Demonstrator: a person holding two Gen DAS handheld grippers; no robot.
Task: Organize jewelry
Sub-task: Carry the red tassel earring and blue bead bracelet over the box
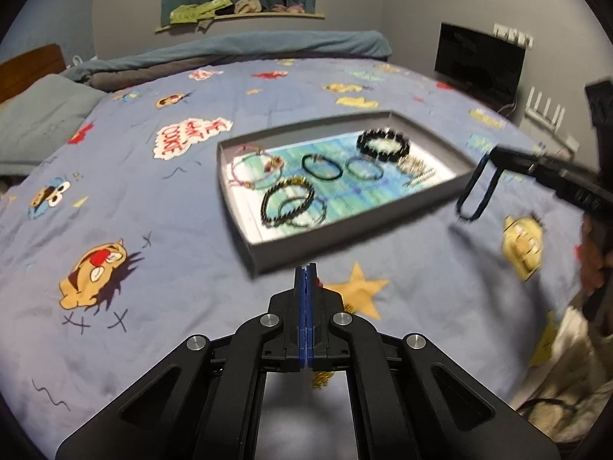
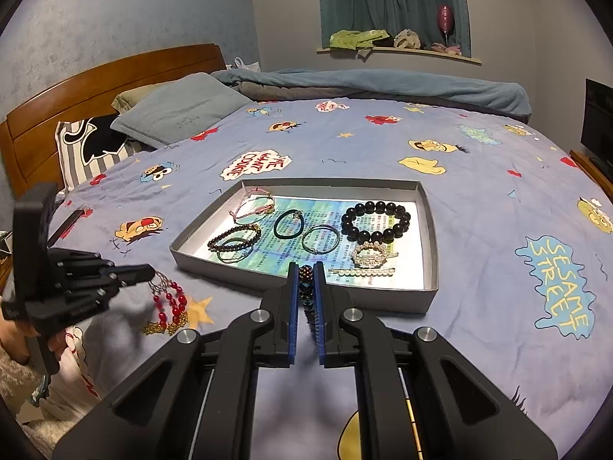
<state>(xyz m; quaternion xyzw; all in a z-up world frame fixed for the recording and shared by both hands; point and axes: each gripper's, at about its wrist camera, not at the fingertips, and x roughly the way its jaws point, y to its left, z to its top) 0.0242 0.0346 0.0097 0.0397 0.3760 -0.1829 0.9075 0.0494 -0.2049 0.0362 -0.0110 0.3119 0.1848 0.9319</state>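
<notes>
left tongs [image 1: 305, 268] pinch red bead necklace [image 2: 168, 303]; right tongs [image 2: 306, 268] clamp dark beaded bracelet [image 2: 306, 287] beside tray [image 2: 431, 230].

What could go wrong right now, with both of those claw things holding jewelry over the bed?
1. The blue beaded bracelet hangs from the right gripper outside the gray tray; it may slip onto the bedspread.
2. The red bead piece dangles from the left gripper by thin strands, partly trailing on the fabric, so it might snag or tangle.
3. The tray is crowded; a drop could land on the black bead bracelet or pearl hair clip.
</notes>
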